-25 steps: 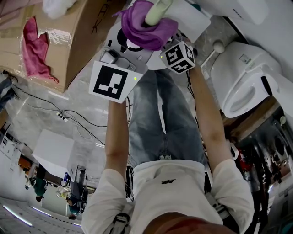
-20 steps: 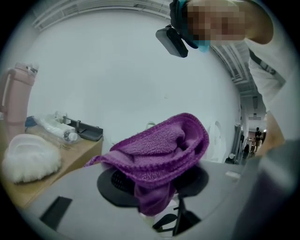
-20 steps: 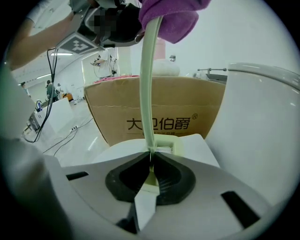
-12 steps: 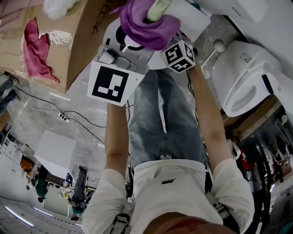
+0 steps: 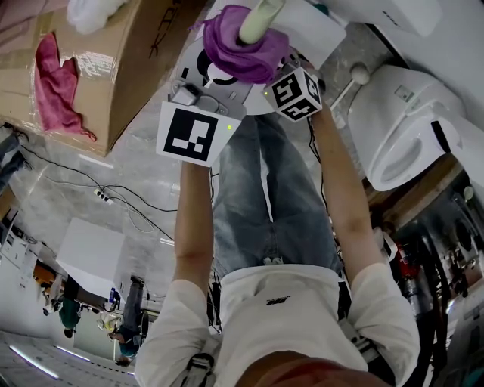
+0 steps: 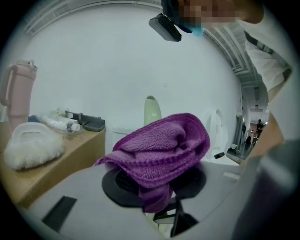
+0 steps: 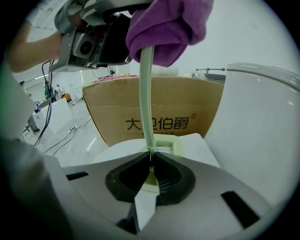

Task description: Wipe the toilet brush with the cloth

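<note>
A purple cloth (image 5: 242,53) is bunched round the pale green handle of the toilet brush (image 5: 259,17) at the top of the head view. My left gripper (image 6: 161,187) has the cloth (image 6: 164,150) between its jaws, which are closing on it. The handle's end (image 6: 151,110) pokes up behind the cloth. My right gripper (image 7: 150,161) is shut on the lower part of the brush. From those jaws the handle (image 7: 147,93) rises into the cloth (image 7: 168,26). The brush head is hidden.
A white toilet (image 5: 401,143) stands at the right, close to my right arm. A cardboard box (image 5: 113,68) with a pink cloth (image 5: 57,83) on it sits at the left. Cables (image 5: 113,189) run over the floor. A pink tumbler (image 6: 18,89) stands on a box.
The purple cloth has drawn in tighter round the handle, and the left gripper has shifted a little along it. The right gripper and the brush have kept still.
</note>
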The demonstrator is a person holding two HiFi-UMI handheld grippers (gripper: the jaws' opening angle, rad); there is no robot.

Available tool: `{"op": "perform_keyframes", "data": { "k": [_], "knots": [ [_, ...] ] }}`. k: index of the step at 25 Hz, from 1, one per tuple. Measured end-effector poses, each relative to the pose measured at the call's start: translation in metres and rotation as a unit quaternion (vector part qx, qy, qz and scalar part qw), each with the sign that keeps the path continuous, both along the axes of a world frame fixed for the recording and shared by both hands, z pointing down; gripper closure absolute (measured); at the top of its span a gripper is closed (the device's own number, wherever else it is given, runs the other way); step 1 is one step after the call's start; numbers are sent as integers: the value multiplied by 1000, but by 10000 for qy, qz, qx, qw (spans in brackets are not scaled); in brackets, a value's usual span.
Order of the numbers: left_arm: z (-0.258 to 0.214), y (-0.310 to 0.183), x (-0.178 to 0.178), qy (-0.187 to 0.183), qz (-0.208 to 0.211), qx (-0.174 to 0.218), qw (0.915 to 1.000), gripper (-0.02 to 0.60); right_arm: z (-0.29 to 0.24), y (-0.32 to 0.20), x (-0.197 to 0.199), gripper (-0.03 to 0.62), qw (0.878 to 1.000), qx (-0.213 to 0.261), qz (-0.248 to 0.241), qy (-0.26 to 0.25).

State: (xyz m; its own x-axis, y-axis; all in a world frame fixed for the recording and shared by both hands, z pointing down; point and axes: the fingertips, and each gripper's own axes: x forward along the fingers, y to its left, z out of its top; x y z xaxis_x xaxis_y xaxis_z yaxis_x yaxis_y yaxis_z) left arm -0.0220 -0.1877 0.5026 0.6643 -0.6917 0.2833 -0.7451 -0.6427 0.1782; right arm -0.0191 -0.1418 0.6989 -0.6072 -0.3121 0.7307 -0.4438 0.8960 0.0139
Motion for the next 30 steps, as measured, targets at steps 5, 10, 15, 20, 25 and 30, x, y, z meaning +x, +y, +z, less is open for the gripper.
{"op": "perform_keyframes", "data": {
  "k": [5, 10, 15, 20, 25, 30],
  "knots": [
    [32, 9, 1, 15, -44, -213, 9998, 450, 4, 1, 1, 571, 10000, 7, 26, -31],
    [56, 14, 1, -68, 8, -369, 9993, 451, 1, 2, 0, 571, 9999, 33, 64, -80],
    [82, 18, 3, -111, 25, -528, 9985, 453, -1, 1, 1, 571, 9999, 68, 82, -108],
    [109, 20, 2, -138, 4, -773, 9969, 454, -3, 1, -1, 571, 9999, 74, 63, -134],
    [136, 23, 6, -217, -4, -1001, 9947, 454, -2, 1, 0, 571, 9998, 85, 60, -165],
    [143, 22, 4, -183, -107, -1135, 9933, 456, -3, 1, -3, 571, 9998, 87, 32, -152]
  ]
}}
